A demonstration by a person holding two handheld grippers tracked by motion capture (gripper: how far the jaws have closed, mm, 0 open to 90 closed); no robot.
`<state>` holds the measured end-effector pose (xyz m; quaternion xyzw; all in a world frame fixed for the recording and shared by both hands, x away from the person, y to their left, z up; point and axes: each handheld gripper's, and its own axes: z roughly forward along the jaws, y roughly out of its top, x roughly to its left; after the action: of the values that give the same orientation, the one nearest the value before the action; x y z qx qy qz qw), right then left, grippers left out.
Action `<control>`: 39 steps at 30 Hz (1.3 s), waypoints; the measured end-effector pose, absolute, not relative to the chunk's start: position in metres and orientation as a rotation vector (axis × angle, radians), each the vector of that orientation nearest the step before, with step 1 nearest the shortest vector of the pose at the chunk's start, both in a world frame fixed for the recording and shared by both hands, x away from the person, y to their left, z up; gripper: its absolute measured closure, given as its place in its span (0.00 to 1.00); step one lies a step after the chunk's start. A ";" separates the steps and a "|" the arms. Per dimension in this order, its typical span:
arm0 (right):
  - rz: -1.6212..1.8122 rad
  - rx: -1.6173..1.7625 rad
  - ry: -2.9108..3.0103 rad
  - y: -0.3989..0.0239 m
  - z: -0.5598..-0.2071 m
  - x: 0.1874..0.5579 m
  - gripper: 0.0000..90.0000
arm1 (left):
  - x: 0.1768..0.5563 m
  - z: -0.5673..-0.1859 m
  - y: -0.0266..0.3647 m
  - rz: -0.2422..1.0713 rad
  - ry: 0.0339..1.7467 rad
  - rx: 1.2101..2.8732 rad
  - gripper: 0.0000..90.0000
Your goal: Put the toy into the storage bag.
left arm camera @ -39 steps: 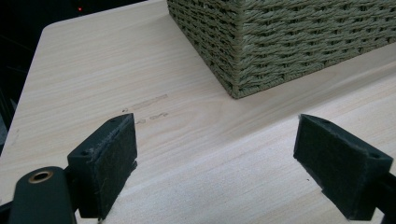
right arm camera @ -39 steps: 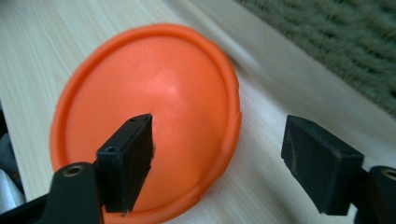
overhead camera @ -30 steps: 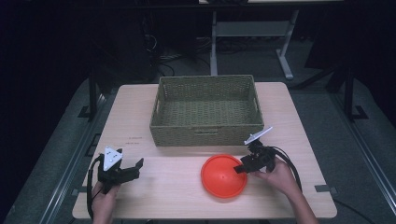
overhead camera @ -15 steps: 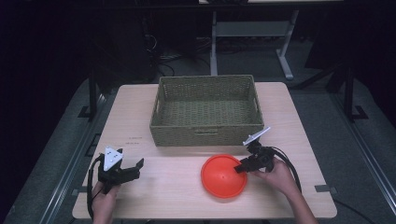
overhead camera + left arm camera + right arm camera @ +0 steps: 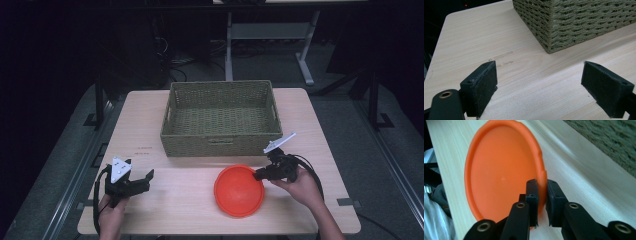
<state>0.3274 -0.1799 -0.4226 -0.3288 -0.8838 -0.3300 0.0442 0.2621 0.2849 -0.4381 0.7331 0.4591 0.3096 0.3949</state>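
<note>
Jaws of the right hand-held gripper (image 5: 541, 195) pinch the orange plate's (image 5: 239, 190) rim; the left hand-held gripper (image 5: 539, 87) gapes wide above the table (image 5: 469, 42).

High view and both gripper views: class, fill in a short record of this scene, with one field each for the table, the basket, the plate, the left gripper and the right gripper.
Table: light wood table, bearing everything below.
Basket: woven green basket, empty, at the far middle.
Plate: orange plate, flat on the table, in front of the basket.
Left gripper: left gripper, jaws wide apart, nothing between them, near the basket's corner.
Right gripper: right gripper, jaws closed on the plate's rim.
</note>
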 end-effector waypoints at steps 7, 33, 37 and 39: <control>-1.025 -0.987 -2.733 -0.173 -0.404 0.320 0.91 | 0.262 -0.438 0.284 0.788 1.159 1.866 0.14; -1.103 -1.026 -2.741 -0.191 -0.355 0.320 0.91 | 0.262 -0.438 0.285 0.791 1.158 1.879 0.14; -1.100 -1.033 -2.732 -0.192 -0.351 0.320 0.91 | 0.262 -0.438 0.284 0.793 1.156 1.881 0.14; -1.103 -1.027 -2.740 -0.192 -0.348 0.321 0.91 | 0.262 -0.438 0.285 0.792 1.158 1.879 0.14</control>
<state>0.3214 -0.1921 -0.3480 -0.3284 -0.8762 -0.3526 0.0075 0.2618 0.2845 -0.4384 0.7385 0.4550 0.3114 0.3880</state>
